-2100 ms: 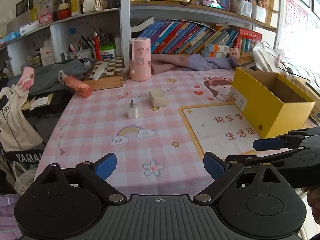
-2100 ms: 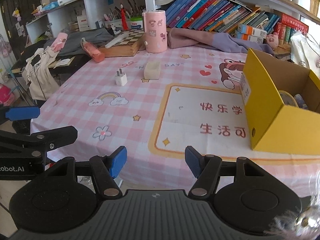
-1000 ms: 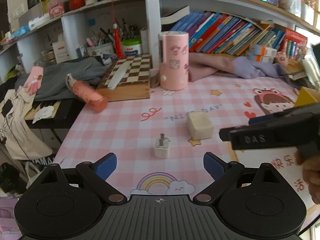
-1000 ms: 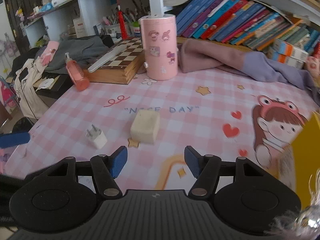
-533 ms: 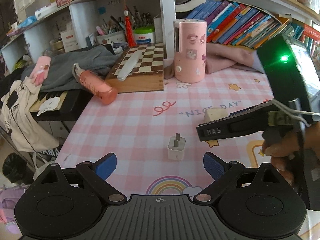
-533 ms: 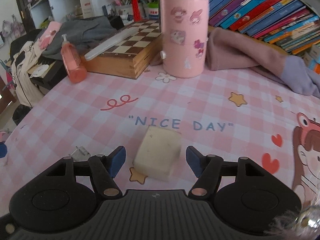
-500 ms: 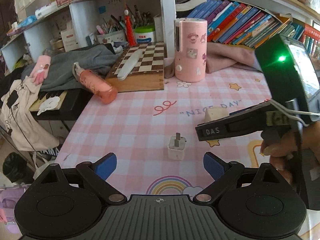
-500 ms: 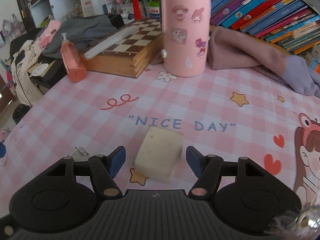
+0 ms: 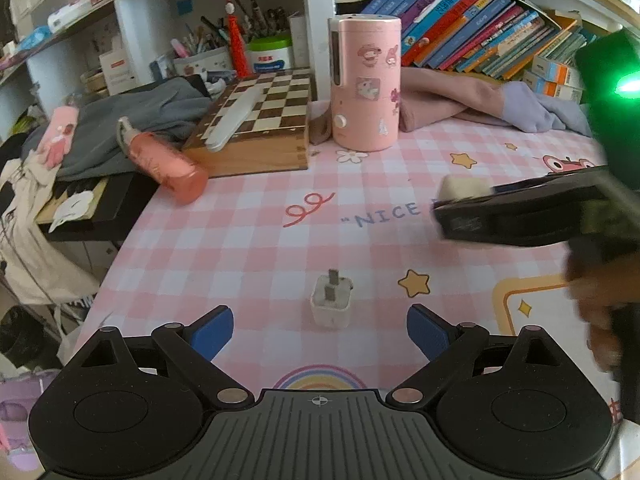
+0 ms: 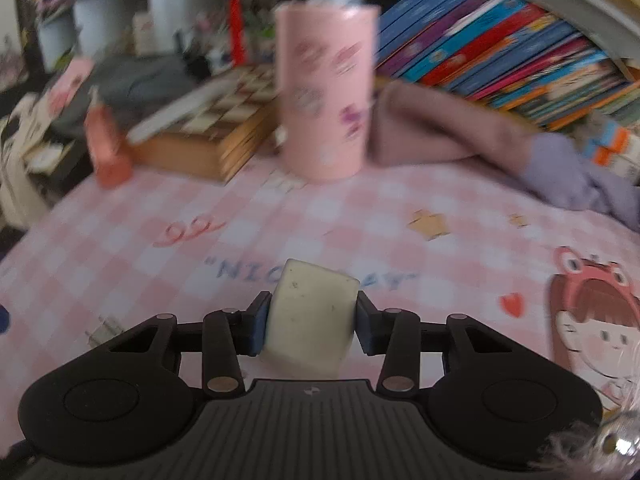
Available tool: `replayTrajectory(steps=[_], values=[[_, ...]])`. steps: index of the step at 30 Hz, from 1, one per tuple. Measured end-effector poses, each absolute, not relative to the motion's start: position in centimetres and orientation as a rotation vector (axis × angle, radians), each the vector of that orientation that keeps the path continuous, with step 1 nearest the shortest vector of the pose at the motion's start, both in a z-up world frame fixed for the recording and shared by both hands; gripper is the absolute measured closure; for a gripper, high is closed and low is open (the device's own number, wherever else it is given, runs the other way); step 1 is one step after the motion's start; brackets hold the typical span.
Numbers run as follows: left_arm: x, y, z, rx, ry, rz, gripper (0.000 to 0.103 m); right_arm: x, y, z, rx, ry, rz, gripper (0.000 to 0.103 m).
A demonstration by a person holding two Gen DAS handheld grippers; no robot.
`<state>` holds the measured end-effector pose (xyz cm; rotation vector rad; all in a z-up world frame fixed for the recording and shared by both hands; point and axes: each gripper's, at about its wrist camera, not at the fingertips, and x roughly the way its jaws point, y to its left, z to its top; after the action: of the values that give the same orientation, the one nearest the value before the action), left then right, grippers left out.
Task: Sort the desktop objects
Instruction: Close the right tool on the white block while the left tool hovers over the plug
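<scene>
Since half a second ago, both grippers have advanced over the pink checked tablecloth point(image 9: 248, 248), and the right gripper point(image 10: 308, 322) has narrowed from wide open onto the cream block point(image 10: 310, 320). Its jaws are closing, blue pads touching the block's two sides, the block tilted between them. Left gripper point(image 9: 320, 332): jaws wide apart, holding nothing; the white charger plug point(image 9: 331, 307) stands prongs-up just ahead, between the fingertips and apart from both.
</scene>
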<state>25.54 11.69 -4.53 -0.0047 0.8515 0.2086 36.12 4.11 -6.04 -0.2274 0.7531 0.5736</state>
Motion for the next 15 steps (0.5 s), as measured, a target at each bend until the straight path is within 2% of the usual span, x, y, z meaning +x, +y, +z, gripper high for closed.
replayTrajectory(steps=[15], values=[[27.5, 12.3, -6.3, -0.012, 0.867, 0.204, 0.009, 34.7, -2.4, -5.5, -0.159, 0.834, 0.485, 0.063]])
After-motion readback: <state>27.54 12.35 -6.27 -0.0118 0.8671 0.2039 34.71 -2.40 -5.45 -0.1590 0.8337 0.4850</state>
